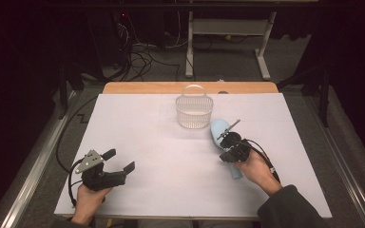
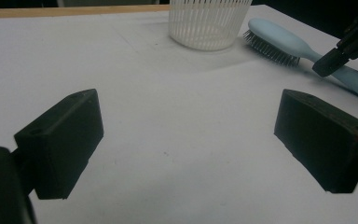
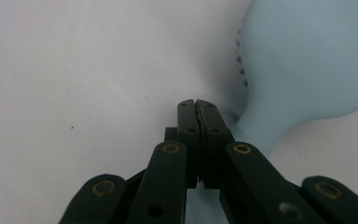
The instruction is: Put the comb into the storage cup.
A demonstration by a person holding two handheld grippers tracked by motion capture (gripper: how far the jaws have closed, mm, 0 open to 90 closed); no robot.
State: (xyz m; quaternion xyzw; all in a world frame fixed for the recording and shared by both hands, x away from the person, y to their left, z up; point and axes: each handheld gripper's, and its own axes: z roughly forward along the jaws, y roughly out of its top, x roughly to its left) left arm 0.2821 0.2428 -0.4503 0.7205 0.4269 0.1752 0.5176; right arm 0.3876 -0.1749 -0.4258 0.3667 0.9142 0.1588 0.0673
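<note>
My right hand-held gripper (image 1: 229,141) sits over the pale blue hairbrush (image 1: 217,128), which lies on the white sheet covering the bench (image 1: 138,128), just in front and to the right of the white slatted basket (image 1: 194,112). In the right gripper view the two black jaws are pressed together tip to tip, with nothing between them; they lie right at the neck of the hairbrush (image 3: 303,65), where the broad head narrows into the handle. I cannot tell whether the tips actually touch the plastic. The brush lies bristles down: a few dark bristle ends peek out under the left edge of its head in that view.

From the left gripper view the hairbrush (image 2: 298,49) runs slantwise, its bristled head near the basket (image 2: 208,23) but apart from it, its handle reaching away to the right, and the tip of my right hand-held gripper (image 2: 333,60) rests at the handle's narrow part.

My left hand-held gripper (image 1: 113,164) is low over the sheet at the near left, well apart from the brush and the basket. Its jaws stand wide apart, with bare white sheet between them. The basket stands upright near the far edge of the sheet, handle raised.
</note>
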